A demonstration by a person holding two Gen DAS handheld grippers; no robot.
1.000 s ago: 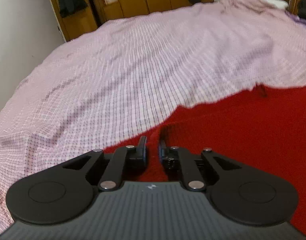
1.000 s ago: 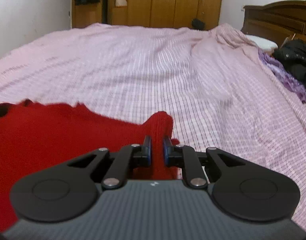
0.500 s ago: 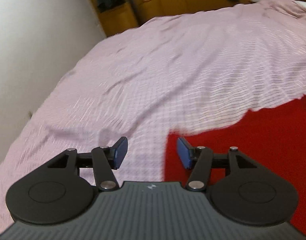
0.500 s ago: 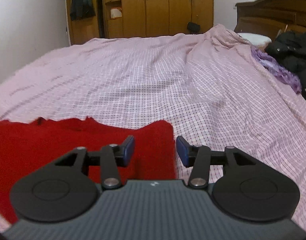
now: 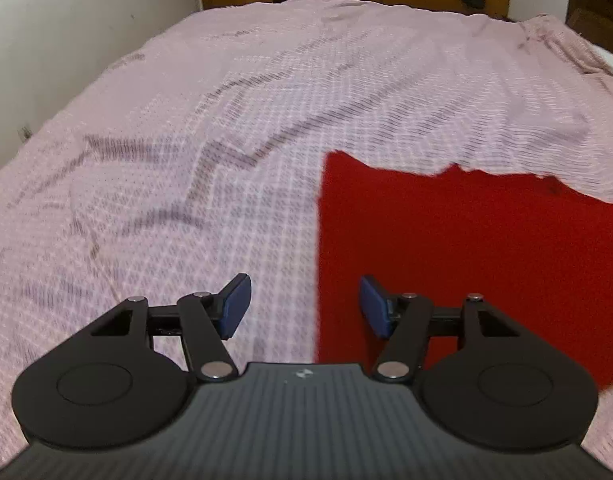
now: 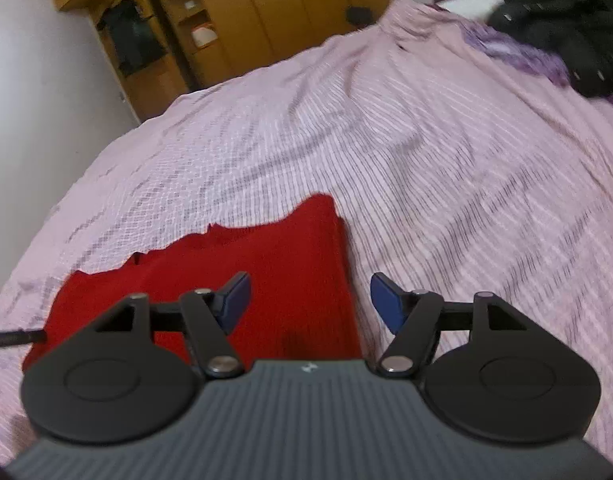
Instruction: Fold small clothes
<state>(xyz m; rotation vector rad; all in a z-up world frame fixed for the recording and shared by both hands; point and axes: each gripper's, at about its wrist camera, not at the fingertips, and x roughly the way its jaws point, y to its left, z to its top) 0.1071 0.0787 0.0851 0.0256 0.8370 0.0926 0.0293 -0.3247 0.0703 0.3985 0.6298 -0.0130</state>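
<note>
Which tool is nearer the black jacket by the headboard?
Right. The right tool faces the black jacket beyond the red garment; the left tool sits further left.

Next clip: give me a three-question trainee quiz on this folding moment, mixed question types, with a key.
1. True or false: the left tongs grip the red garment.
2. Multiple choice: the garment lies on A) a wooden floor B) a checked pink sheet C) a table.
3. Fill in: in the right wrist view, the right tongs straddle the garment's ____ edge.

Key: 1 false, both tongs are open and hold nothing; 2 B; 3 right.
</note>
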